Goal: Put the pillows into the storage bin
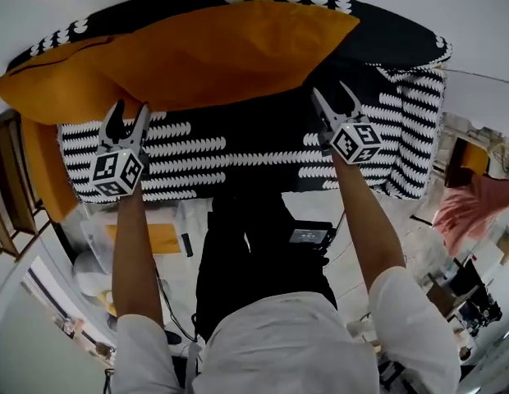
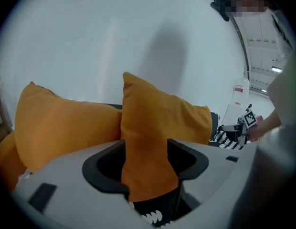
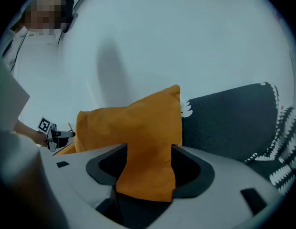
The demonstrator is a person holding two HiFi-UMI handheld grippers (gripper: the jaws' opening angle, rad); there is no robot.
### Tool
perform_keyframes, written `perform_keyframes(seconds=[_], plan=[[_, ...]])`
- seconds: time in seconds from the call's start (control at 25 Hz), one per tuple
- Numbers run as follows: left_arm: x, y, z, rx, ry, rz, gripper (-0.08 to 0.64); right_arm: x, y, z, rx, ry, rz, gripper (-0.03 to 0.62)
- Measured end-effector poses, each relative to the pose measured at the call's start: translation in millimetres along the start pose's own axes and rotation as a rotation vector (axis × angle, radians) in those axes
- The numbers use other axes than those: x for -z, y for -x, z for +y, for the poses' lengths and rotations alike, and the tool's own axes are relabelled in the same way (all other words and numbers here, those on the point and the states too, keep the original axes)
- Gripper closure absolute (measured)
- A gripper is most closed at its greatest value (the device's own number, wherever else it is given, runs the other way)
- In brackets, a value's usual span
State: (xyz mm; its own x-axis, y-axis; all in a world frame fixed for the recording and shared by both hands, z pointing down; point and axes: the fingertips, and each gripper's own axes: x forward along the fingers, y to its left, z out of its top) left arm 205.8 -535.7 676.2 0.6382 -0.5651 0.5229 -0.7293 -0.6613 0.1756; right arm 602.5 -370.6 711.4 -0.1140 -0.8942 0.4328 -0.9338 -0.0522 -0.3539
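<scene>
Orange fabric pillow [image 1: 181, 52], upper frame, looks soft and light; pinch its lower edge, where left gripper [image 1: 130, 110] and right gripper [image 1: 332, 93] stand open.

No words, numbers or brands readable, only black-and-white square markers, on the left tongs [image 1: 129, 115] cube [image 1: 118, 171], on the right tongs [image 1: 332, 97] cube [image 1: 357, 140]

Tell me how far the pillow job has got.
Done: one orange pillow lies across the bin's open top, not clearly sunk in. In hand: nothing gripped; left tongs and right tongs stand open at its near edge. Left: a second pillow sits at the bin's left side, seemingly outside, yet to go in.
</scene>
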Motion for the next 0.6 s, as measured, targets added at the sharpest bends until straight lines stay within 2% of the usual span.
perform_keyframes(seconds=[0.2, 0.44, 0.52, 0.6], plan=[[15, -33, 2, -0.014, -0.011, 0.013, 0.279, 17, -52, -40, -0.058, 0.022, 0.022, 0.288], [21, -76, 14, -0.003, -0.016, 0.015, 0.285, 17, -90, -51, -0.197, 0.035, 0.002, 0.276], [21, -84, 12, 0.013, -0.022, 0.024, 0.32, 18, -95, -54, -0.222, 0.042, 0.003, 0.281], [20, -82, 9, 0.024, -0.013, 0.028, 0.368, 16, -97, -48, -0.24, 0.061, 0.021, 0.332]])
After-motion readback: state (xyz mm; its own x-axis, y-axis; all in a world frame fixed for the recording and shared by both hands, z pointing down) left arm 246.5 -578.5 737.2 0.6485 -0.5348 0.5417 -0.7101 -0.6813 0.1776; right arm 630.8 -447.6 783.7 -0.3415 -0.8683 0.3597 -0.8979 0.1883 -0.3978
